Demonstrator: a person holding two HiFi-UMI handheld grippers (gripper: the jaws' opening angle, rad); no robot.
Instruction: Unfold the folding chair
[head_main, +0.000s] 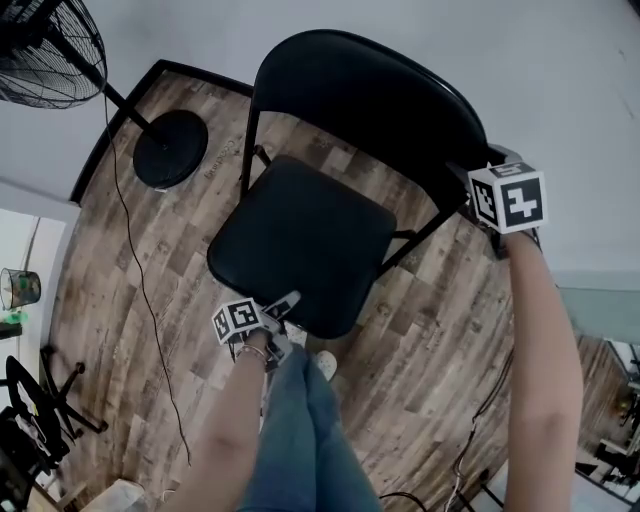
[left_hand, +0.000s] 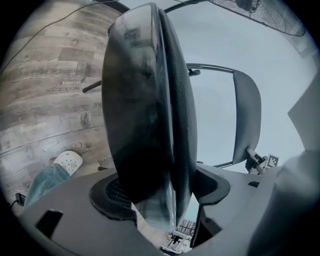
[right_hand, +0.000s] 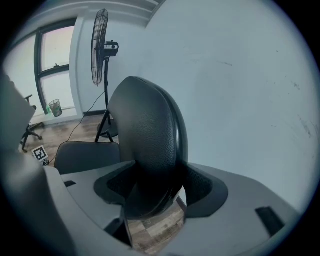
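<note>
seat (head_main: 300, 240), backrest (head_main: 370, 100): black grained leatherette, slight sheen | frame (head_main: 248, 150): black metal tube | floor (head_main: 420, 330): matt wood-grain planks

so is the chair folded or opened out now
Opened out, or nearly: the seat lies about level in front of the upright backrest. The left gripper grips the seat's front edge, the right gripper the backrest's edge.

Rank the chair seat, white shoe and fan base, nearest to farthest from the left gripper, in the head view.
1. Chair seat: its front edge sits between the left gripper's jaws.
2. White shoe: on the floor, just to its right.
3. Fan base: upper left, beyond the chair.
</note>
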